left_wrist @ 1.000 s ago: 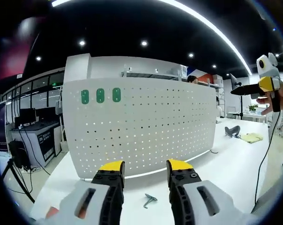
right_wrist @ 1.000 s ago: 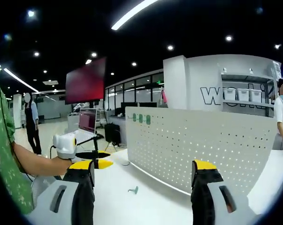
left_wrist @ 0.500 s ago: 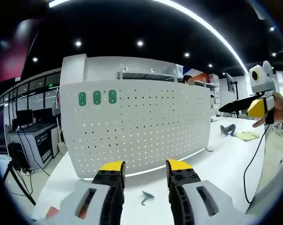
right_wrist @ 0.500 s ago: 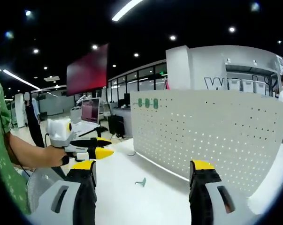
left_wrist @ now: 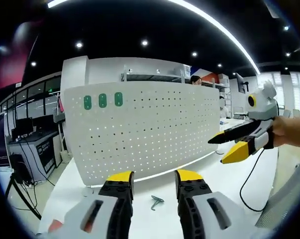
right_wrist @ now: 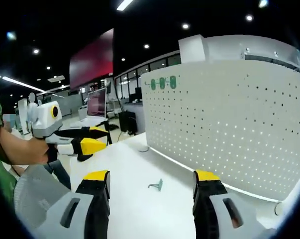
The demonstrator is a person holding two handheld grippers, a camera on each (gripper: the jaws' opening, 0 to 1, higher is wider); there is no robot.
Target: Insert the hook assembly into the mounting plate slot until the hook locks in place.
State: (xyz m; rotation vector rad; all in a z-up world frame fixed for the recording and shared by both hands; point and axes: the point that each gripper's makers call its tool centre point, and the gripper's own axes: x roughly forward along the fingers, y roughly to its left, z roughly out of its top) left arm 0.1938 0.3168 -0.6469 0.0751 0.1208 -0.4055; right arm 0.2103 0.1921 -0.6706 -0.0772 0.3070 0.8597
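- Left gripper (left_wrist: 150, 178): in the left gripper view the two yellow-tipped jaws rise from 6 o'clock. They stand parted with a clear gap and hold nothing.
- Right gripper (right_wrist: 151, 177): in the right gripper view the jaws rise from 6 o'clock, spread wide and empty. In the left gripper view this gripper enters at 3 o'clock, held in a hand (left_wrist: 289, 130), with its jaws apart.
- Hook assembly (left_wrist: 156, 201): a small grey metal part lying flat on the white table (left_wrist: 209, 174). In the left gripper view it sits in the gap between the jaws, just beyond their tips, toward 6 o'clock. In the right gripper view it lies between the jaws, slightly toward 7 o'clock of centre, apart from both tips.
- Mounting plate (left_wrist: 150, 132): a white perforated panel standing upright on the table, beyond the hook assembly and not touching it. It spans the centre of the left gripper view and runs from 12 to 3 o'clock in the right gripper view.
- Three green tags (left_wrist: 102, 100) sit in a row on the plate near its upper edge, at 11 o'clock in the left gripper view.
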